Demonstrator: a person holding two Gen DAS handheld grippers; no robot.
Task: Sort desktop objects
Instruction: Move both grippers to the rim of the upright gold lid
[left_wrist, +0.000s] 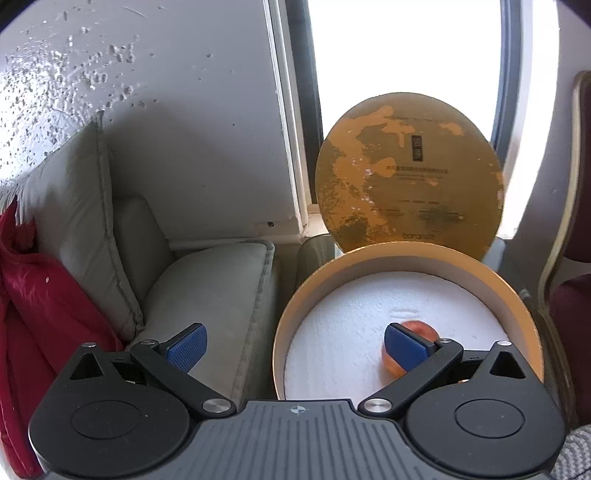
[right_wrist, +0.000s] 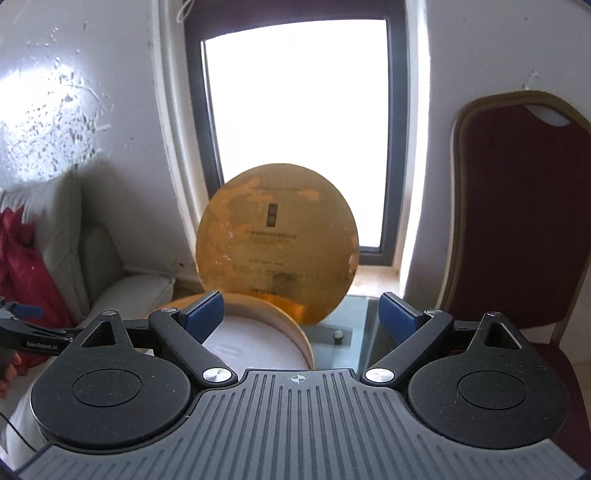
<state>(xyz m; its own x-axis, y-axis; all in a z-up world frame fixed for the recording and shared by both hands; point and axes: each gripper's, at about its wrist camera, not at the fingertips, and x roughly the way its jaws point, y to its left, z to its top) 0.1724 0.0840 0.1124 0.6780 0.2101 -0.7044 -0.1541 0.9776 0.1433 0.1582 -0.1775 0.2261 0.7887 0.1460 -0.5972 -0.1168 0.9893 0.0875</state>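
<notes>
Apple lies on the white lining of the round box, and my left gripper hangs spread above it, empty. From the right wrist, my right gripper gapes empty over the box's rim, the gold lid upright behind.

Open round box clear from above, upright lid blocking behind
</notes>
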